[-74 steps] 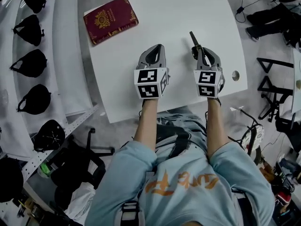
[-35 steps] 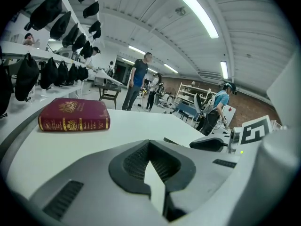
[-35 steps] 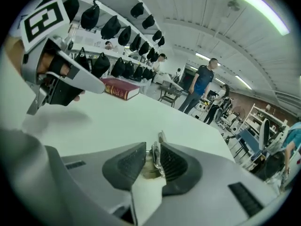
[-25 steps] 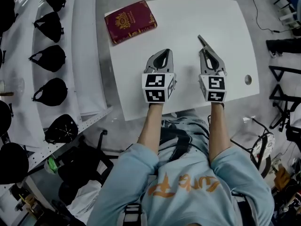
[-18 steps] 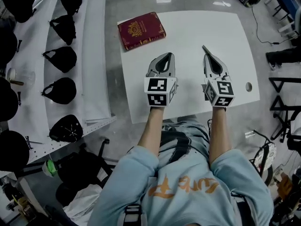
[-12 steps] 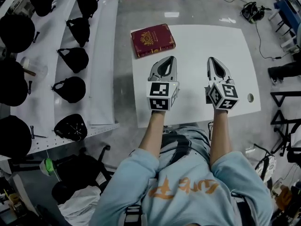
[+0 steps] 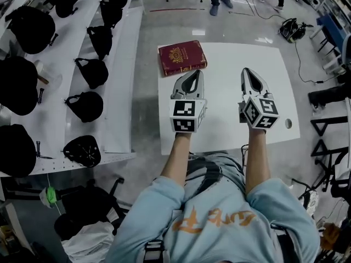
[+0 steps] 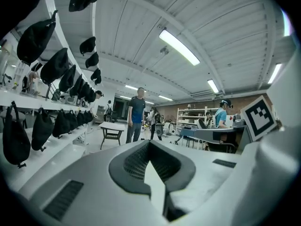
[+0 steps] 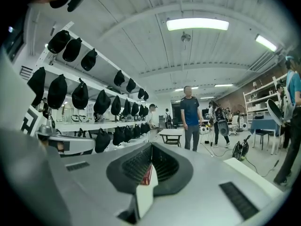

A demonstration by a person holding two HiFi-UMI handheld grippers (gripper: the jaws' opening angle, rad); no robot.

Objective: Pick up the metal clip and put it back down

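Both grippers hover over the near half of the white table. My left gripper is shut and holds nothing; its tips meet in the left gripper view. My right gripper also has its tips together, and nothing sticks out past them. A thin red strip shows low in the slot between the right jaws; I cannot tell what it is. The metal clip is not visible in any view. Both gripper views look level across the room rather than down at the table.
A dark red book with a gold crest lies at the table's far left corner. A small round hole sits near the right edge. Shelves with black bags run along the left. A person stands beyond the table.
A dark slim piece stuck out from the right gripper's tips until 0.7 s ago; it no longer shows. The head view has pulled back, and the table sits lower and smaller in it.
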